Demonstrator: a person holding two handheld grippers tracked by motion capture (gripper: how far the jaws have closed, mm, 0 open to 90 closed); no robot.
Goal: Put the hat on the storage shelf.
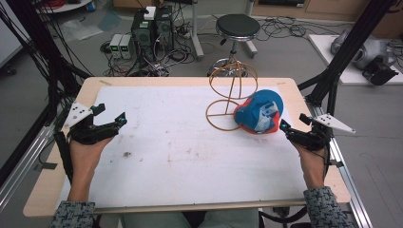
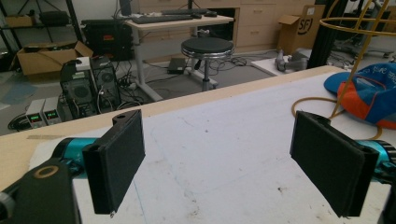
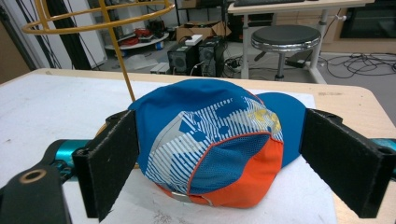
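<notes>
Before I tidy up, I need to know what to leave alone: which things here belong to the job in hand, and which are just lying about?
In the job:
cap
wire stand
right gripper, open
left gripper, open

Lying about:
stool
computer boxes
floor cables

Grey floor (image 1: 285, 52) with black stool (image 1: 237, 25), tangled cables (image 1: 280, 26).

You get the high view from above your own side, looking forward and down over the whole table (image 1: 142, 142), with the stool (image 1: 237, 26) on the floor beyond its far edge. Your left gripper view sits low at the table's left, facing across it toward the cap (image 2: 373, 93) and wire stand (image 2: 355, 28) at the far right. Your right gripper view looks from close up at the same cap (image 3: 215, 140), and all three views share the stool.
</notes>
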